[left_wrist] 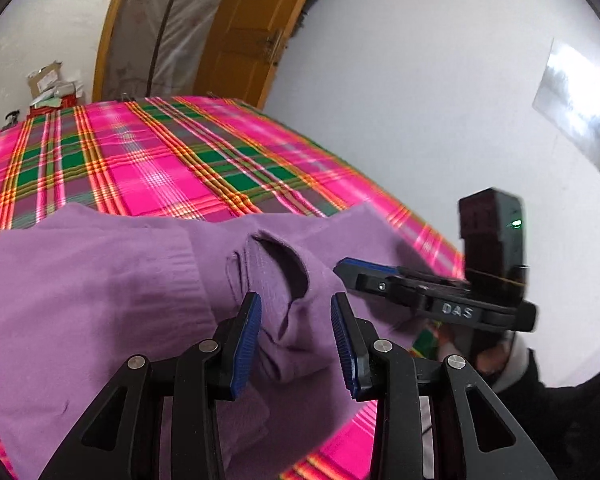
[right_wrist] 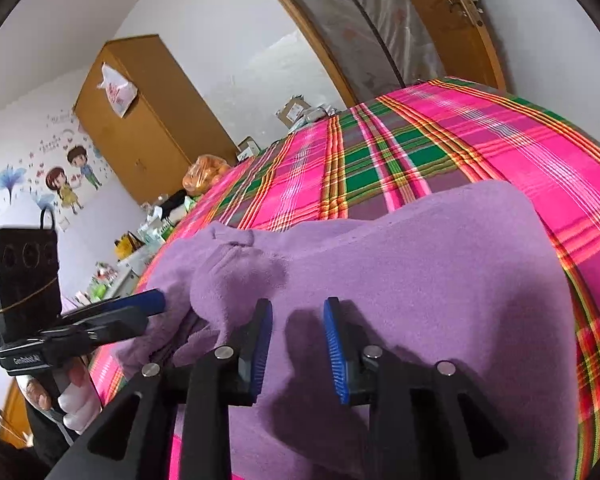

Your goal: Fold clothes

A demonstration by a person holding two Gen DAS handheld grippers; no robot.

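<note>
The lilac knit sweater lies bunched on the pink-and-green plaid bedspread, near its front edge. The left gripper straddles a raised fold at the sweater's right side; the right gripper sits over its flat middle. Behind the bed stands the wooden door frame.

Through the left wrist camera I see my left hand-held gripper with its blue pads apart and a bunched fold of the purple sweater between them; contact with the pads is unclear. The sweater lies on the pink-and-green plaid bed cover. My right hand-held gripper reaches in from the right edge, its tip over the sweater.
</note>
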